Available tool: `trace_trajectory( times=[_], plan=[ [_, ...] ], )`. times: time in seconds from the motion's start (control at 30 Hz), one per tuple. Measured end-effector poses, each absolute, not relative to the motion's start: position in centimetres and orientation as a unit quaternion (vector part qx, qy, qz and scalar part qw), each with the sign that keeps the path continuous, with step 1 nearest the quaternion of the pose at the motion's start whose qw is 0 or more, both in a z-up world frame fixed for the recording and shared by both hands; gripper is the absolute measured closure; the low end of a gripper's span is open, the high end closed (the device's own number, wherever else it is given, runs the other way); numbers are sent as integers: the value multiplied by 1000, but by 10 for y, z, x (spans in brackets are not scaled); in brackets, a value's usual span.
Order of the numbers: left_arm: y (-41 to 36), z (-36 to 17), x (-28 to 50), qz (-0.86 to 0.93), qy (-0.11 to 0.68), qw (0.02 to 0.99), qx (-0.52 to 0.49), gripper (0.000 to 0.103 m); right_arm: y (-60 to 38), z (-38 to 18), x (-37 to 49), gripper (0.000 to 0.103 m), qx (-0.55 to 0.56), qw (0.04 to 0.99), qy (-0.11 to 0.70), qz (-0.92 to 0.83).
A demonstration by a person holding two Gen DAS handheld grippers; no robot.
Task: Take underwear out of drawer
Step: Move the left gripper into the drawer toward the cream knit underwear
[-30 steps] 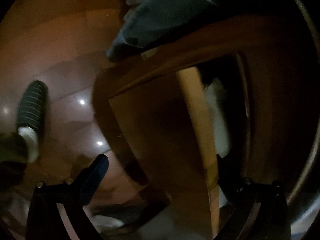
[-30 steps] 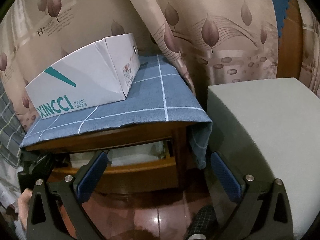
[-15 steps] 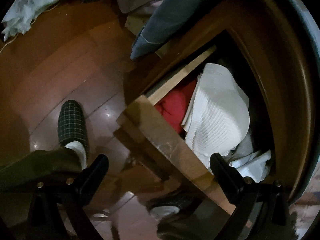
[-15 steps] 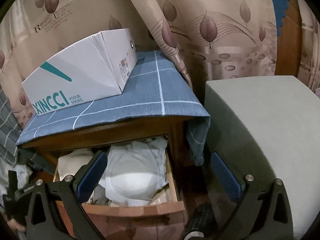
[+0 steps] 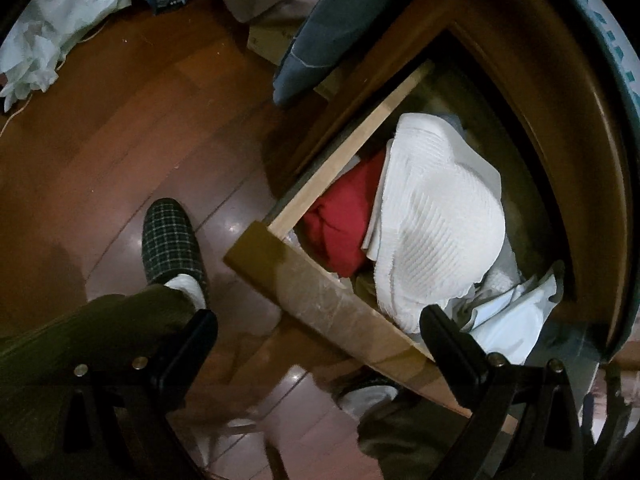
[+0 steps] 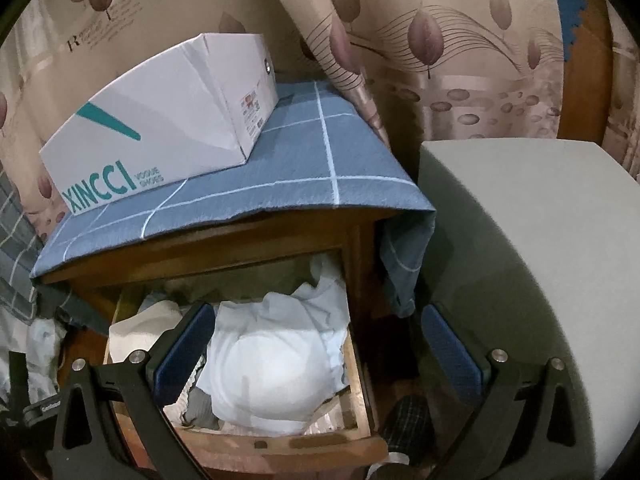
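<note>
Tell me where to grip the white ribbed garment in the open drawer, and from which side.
Come from above. The white ribbed garment lies on top of the pile in the drawer, beside the red garment. Its domed middle probably offers little to pinch; the loose folded edge next to the red one looks the better hold. Both grippers are open.

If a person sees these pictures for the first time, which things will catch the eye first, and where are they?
The open drawer of the wooden nightstand draws the eye first: it is stuffed with pale laundry, with a white ribbed garment on top and a red cloth beside it. Next comes the white XINCCI shoe box on the blue checked cloth that covers the nightstand top. Both grippers, left gripper and right gripper, are open above the drawer.
</note>
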State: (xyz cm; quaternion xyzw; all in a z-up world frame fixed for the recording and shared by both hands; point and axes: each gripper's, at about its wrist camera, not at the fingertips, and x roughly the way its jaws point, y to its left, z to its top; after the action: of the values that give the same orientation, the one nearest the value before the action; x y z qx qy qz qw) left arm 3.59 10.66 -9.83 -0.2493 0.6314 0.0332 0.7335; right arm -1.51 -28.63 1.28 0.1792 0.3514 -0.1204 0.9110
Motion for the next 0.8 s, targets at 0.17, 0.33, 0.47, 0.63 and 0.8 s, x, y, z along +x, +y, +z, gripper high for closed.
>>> trace_trajectory(
  times=[0.17, 0.33, 0.47, 0.63, 0.8],
  plan=[
    [100, -91, 39, 41, 631, 746, -210, 0, -283, 8, -12, 1, 177, 907, 365, -110],
    [95, -88, 46, 49, 634, 751, -178, 0, -276, 2, -8, 1, 173, 903, 380, -99],
    [87, -78, 48, 69, 622, 771, -121, 1, -268, -3, -4, 1, 164, 899, 397, -86],
    [88, -69, 48, 68, 618, 776, -109, 2, -256, -10, 1, 1, 151, 894, 417, -66],
    [80, -41, 43, 55, 591, 802, -72, 2, -252, -17, 5, 1, 140, 887, 436, -63]
  ],
)
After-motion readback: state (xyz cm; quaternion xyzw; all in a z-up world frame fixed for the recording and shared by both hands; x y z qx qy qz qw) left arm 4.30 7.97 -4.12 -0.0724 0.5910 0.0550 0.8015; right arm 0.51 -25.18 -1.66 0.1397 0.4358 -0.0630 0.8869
